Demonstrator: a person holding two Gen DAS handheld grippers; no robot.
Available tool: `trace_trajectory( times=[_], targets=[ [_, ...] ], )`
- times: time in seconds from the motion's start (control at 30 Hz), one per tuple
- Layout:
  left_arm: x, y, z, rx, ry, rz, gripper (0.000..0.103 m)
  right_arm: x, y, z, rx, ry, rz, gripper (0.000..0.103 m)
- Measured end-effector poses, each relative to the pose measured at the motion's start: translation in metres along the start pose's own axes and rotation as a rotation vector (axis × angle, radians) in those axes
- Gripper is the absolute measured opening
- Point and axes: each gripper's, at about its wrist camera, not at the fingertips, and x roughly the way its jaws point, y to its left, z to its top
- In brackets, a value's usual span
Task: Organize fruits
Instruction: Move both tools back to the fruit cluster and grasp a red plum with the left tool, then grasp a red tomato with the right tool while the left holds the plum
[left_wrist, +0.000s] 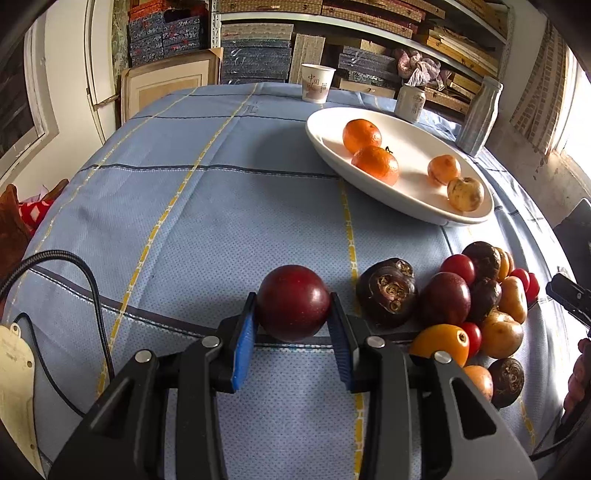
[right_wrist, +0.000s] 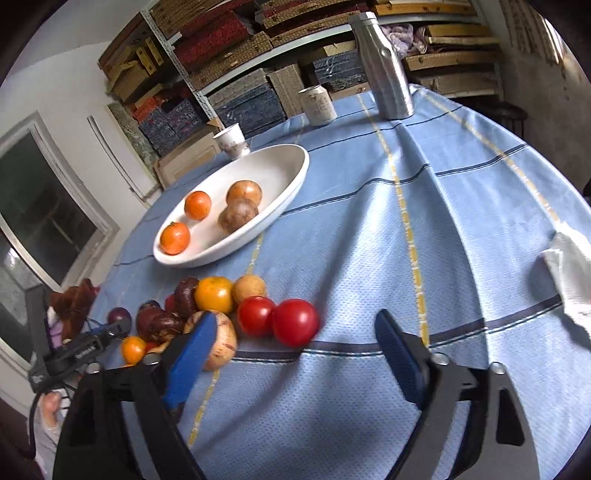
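My left gripper (left_wrist: 293, 314) is shut on a dark red plum (left_wrist: 293, 301), held low over the blue tablecloth. A pile of mixed fruit (left_wrist: 476, 306) lies to its right: water chestnuts, red tomatoes, yellow and brown fruits. The white oval dish (left_wrist: 413, 192) beyond holds oranges (left_wrist: 375, 164) and a brown fruit (left_wrist: 465, 194). In the right wrist view my right gripper (right_wrist: 295, 332) is open, with red tomatoes (right_wrist: 295, 321) just ahead between its fingers. The pile (right_wrist: 207, 306) lies at its left, the dish (right_wrist: 258, 229) farther back. The left gripper (right_wrist: 85, 347) shows at the left edge.
A paper cup (left_wrist: 317, 83), a can (right_wrist: 319, 103) and a metal bottle (right_wrist: 384, 62) stand at the table's far side. A white tissue (right_wrist: 569, 273) lies at the right. A black cable (left_wrist: 92, 291) runs over the left of the cloth. Shelves of boxes stand behind.
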Motion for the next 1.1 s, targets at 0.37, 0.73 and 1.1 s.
trace_trajectory(
  times=[0.37, 0.73, 1.1],
  targets=[
    [0.002, -0.001, -0.001, 0.006, 0.006, 0.005, 0.037, 0.021, -0.006, 0.004, 0.032, 0.079, 0.023, 0.037],
    [0.004, -0.001, -0.001, 0.01, 0.017, 0.007, 0.037, 0.029, 0.0, 0.012, -0.029, 0.079, -0.008, 0.032],
    [0.005, -0.002, -0.001, 0.013, 0.02, 0.004, 0.037, 0.029, -0.005, 0.012, -0.009, 0.093, 0.034, 0.029]
  ],
)
